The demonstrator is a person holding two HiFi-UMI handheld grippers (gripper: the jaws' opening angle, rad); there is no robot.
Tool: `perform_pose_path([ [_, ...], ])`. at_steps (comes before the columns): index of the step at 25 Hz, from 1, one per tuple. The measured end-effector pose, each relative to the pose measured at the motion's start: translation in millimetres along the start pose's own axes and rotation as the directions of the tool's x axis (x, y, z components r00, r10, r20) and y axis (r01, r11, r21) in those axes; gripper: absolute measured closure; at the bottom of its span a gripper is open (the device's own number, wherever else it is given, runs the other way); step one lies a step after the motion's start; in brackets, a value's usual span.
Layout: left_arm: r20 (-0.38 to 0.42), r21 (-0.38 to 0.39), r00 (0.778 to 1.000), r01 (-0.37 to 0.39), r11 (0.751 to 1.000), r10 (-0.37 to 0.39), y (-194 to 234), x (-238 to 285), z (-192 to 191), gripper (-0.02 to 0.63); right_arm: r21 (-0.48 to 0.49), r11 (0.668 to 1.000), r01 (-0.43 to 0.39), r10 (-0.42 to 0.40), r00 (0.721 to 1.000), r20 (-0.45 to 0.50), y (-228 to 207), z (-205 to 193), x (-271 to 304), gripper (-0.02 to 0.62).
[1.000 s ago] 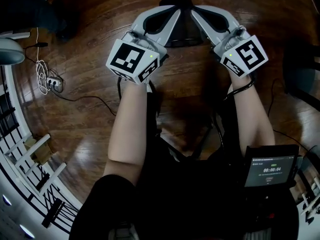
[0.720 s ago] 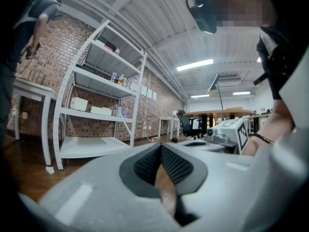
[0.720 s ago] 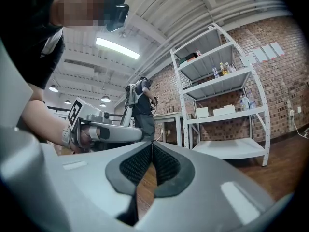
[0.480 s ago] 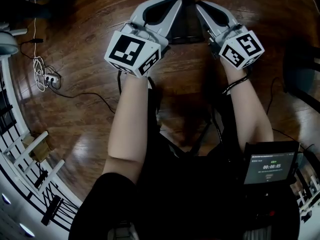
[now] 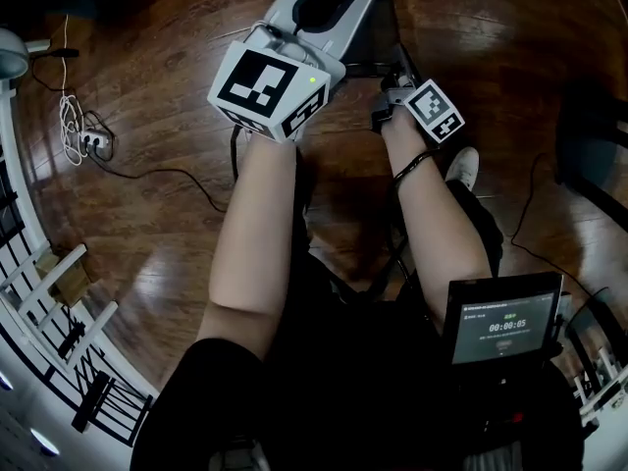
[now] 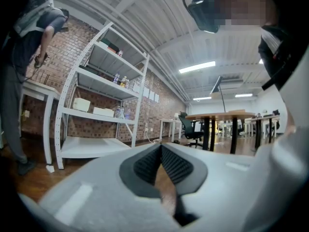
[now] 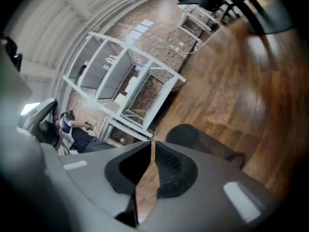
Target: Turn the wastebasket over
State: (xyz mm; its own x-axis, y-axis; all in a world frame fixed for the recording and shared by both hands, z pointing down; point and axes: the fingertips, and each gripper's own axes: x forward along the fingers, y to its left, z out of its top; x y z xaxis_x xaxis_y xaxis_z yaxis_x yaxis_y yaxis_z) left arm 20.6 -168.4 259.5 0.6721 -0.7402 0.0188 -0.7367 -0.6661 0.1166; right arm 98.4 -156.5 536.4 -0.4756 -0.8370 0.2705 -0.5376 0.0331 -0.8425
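Left gripper [image 6: 161,148]: its 2 jaws meet at the tips with nothing between them, aimed level toward white shelving [image 6: 96,95] against a brick wall. Right gripper [image 7: 152,146]: jaws together as well, empty, canted sideways and dipped slightly toward the wood floor [image 7: 251,81]. The dark wastebasket [image 7: 200,141] sits on the floor just beyond the right tips. I cannot tell whether they touch.

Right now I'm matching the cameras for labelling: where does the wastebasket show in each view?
Head view: the wastebasket is the dark shape at top centre.
Left gripper view: not in it.
Right gripper view: probably the dark shape lying on the floor, just below centre.
Shared landmark: the white shelf rack, seen in both gripper views.
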Motion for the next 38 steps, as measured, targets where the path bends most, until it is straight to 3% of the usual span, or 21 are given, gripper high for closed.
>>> perform_pose_path([
  [3,0.005,-0.009,1.000,-0.008,1.000,0.008,7.4,-5.7,3.3,0.603,0.131,0.985,0.111,-0.111,0.994,-0.004,-37.4,-27.9,-6.3,0.558],
  [7,0.013,-0.029,1.000,-0.016,0.999,0.016,18.6,-19.8,-3.2,0.603,0.272,0.943,0.191,-0.189,0.981,-0.033,-78.9,-69.9,-10.5,0.465],
  [12,0.039,-0.064,0.999,-0.018,0.998,0.020,5.4,1.1,15.6,0.603,0.369,0.914,0.172,-0.158,0.985,-0.066,-84.4,-66.8,-11.8,0.418],
  [17,0.027,-0.083,0.999,-0.036,0.996,0.039,32.6,-29.3,-7.6,0.603,0.442,0.884,0.156,-0.122,0.987,-0.104,-97.0,-124.8,15.3,0.405],
  [21,0.024,-0.098,0.998,-0.057,0.994,0.059,37.5,-39.5,3.9,0.603,0.477,0.870,0.126,-0.092,0.991,-0.093,-99.1,-129.3,21.2,0.393],
  [23,0.027,-0.102,0.998,-0.059,0.993,0.062,37.2,-39.4,3.9,0.603,0.496,0.863,0.090,-0.062,0.995,-0.074,-98.9,-126.5,26.7,0.399],
  [26,0.022,-0.115,0.998,-0.064,0.991,0.067,37.8,-36.7,-2.5,0.603,0.512,0.858,0.052,-0.043,0.999,-0.028,-103.7,-116.4,32.1,0.513],
  [28,0.031,-0.119,0.997,-0.060,0.991,0.064,36.8,-37.2,3.9,0.603,0.522,0.852,0.045,-0.045,0.999,-0.012,-103.0,-108.4,31.1,0.533],
  [30,0.043,-0.120,0.997,-0.058,0.991,0.064,36.3,-38.1,10.7,0.603,0.507,0.861,0.033,-0.034,0.999,-0.007,-96.9,-99.0,30.0,0.554],
  [32,0.044,-0.124,0.997,-0.065,0.990,0.071,38.7,-39.2,10.3,0.603,0.437,0.900,0.008,-0.005,1.000,-0.008,-83.7,-87.7,33.6,0.566],
  [35,0.047,-0.140,0.995,-0.075,0.987,0.082,44.4,-42.3,7.2,0.603,0.311,0.950,-0.034,0.057,0.996,-0.066,-57.7,-74.4,46.0,0.560],
  [38,0.065,-0.156,0.994,-0.081,0.984,0.092,49.4,-45.1,6.9,0.603,0.199,0.980,-0.027,0.055,0.989,-0.138,-45.7,-65.0,52.2,0.557],
])
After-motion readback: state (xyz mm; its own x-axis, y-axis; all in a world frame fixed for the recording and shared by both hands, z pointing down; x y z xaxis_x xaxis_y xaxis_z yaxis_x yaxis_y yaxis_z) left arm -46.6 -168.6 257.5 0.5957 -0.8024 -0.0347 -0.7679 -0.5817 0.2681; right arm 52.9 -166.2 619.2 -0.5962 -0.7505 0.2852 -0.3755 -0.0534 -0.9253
